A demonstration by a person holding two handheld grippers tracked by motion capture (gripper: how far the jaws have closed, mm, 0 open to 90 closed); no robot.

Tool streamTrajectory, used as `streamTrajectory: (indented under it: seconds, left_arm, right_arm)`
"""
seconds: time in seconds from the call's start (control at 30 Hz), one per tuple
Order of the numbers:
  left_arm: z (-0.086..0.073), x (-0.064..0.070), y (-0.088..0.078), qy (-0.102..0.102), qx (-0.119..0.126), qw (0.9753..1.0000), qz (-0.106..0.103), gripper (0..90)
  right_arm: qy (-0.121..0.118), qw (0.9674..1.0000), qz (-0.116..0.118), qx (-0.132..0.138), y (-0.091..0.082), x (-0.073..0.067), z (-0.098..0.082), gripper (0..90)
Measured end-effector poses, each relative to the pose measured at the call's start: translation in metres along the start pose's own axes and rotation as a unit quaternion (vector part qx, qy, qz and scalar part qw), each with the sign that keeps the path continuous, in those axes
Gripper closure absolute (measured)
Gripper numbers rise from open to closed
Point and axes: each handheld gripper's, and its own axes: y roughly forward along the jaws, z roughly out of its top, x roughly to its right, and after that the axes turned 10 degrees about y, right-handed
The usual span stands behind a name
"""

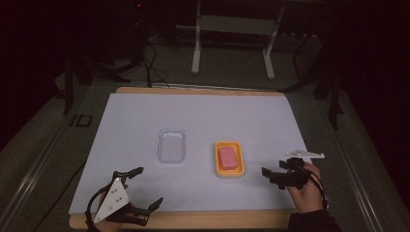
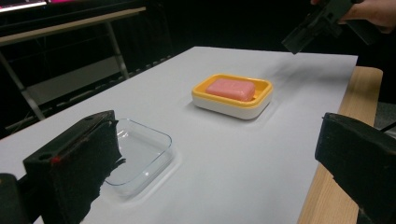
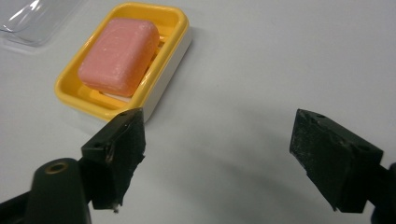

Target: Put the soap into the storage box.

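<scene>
No lettering to call out anywhere here: nothing readable on the pink rectangular bar of soap (image 3: 119, 55), nothing on the yellow-and-white plastic soap dish (image 3: 173, 41) around it, and nothing on the clear plastic tray (image 1: 171, 146) just beside that dish. The white table sheet (image 1: 203, 116) under the dish carries no print or numbers either.

Both claws are black with trailing cables, grey triangular plates on top, and a dark sleeve (image 1: 312, 220).
</scene>
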Motion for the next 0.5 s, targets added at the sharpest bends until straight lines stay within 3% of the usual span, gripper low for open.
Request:
streamTrajectory:
  seconds: [0.07,0.2,0.5]
  left_arm:
    - [0.000,0.000,0.000,0.000,0.000,1.0000,0.000,0.5]
    - [0.000,0.001,0.000,0.002,-0.003,1.0000,-0.003,0.5]
    - [0.000,0.000,0.001,-0.001,-0.003,1.0000,-0.004,0.6]
  right_arm:
    - [0.000,1.0000,0.001,0.002,-0.001,0.001,-0.003,17.1]
    - [-0.008,0.9995,-0.022,0.023,-0.004,0.003,-0.010,17.0]
    - [-0.017,0.9982,-0.050,0.027,0.002,0.004,-0.013,17.6]
